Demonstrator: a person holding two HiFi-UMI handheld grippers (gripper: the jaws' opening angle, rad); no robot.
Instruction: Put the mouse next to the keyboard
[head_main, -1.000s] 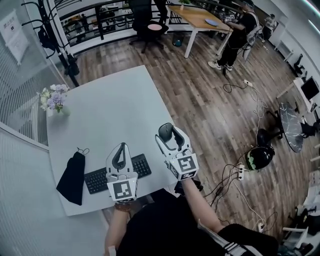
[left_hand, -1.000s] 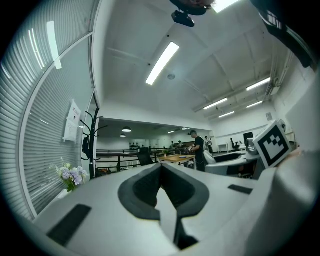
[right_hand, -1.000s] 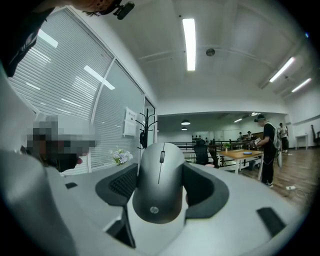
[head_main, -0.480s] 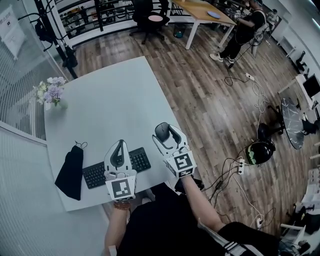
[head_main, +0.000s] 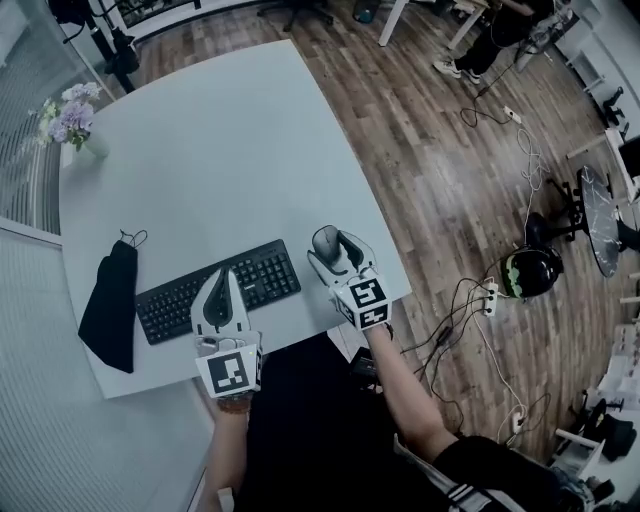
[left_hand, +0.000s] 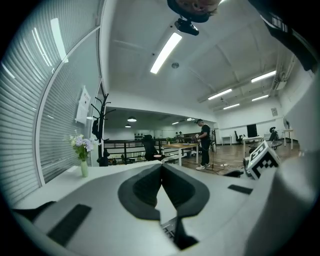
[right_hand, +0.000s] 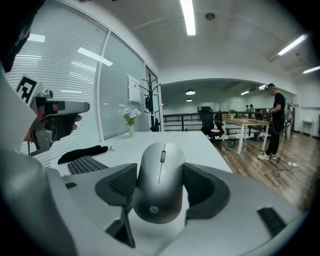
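The rounded silver-grey computer mouse (right_hand: 159, 185) sits clamped between the two dark pads of your right hand-held gripper (head_main: 336, 248), pinched across its flanks. Its long axis runs along the jaws and points away from you, scroll wheel at the far end. In the head view it hangs over the pale grey tabletop (head_main: 200, 150), just off the right end of the black low-profile keyboard (head_main: 262, 276). I cannot tell whether its underside touches the surface.

The relation that counts is that the keyboard lies to the left of the mouse, near but apart, with its long axis running left to right at a slight tilt. The mouse is roughly square to that, which I judge a natural resting pose. A strip of bare surface shows between the two, so setting down here looks feasible.

Mind the edges (they are close): the right edge and the near edge of the tabletop meet just beside your right gripper, so free room lies leftward and away from you.

Your left hand-held gripper (head_main: 223, 282) hovers over the keyboard's middle, its jaws together and holding nothing.
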